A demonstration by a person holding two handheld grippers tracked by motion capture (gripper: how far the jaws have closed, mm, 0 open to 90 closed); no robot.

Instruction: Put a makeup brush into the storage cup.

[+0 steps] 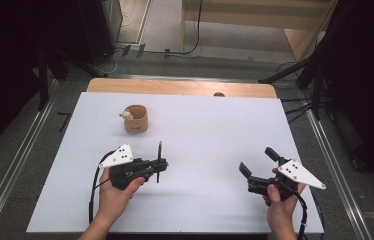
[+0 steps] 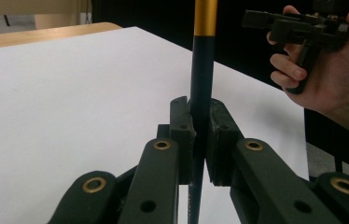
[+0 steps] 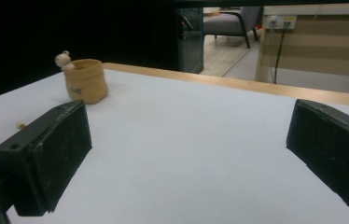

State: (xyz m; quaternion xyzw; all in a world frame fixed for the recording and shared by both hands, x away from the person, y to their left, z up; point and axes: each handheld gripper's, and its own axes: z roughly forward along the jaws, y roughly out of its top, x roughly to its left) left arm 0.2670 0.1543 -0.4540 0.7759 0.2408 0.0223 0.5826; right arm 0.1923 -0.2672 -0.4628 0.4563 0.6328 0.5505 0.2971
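Note:
A thin dark pencil (image 1: 159, 159) with a gold band (image 2: 205, 16) is clamped between the jaws of my left gripper (image 1: 161, 165), which is shut on it (image 2: 200, 112). In the high view the pencil lies crosswise to the jaws, just above the white table cover (image 1: 200, 125). My right gripper (image 1: 257, 160) hovers at the right side of the table, its two pads (image 3: 53, 154) wide open with nothing between them. A tan pot (image 1: 136, 119) with a small pale figure on its rim stands at the back left, also ahead of the right gripper (image 3: 85, 80).
The person's right hand (image 2: 331, 79) shows beyond the pencil in the left gripper view. A wooden table edge (image 1: 180, 87) runs along the far side. Metal rails (image 1: 22, 150) flank the table, and cables lie on the floor behind it.

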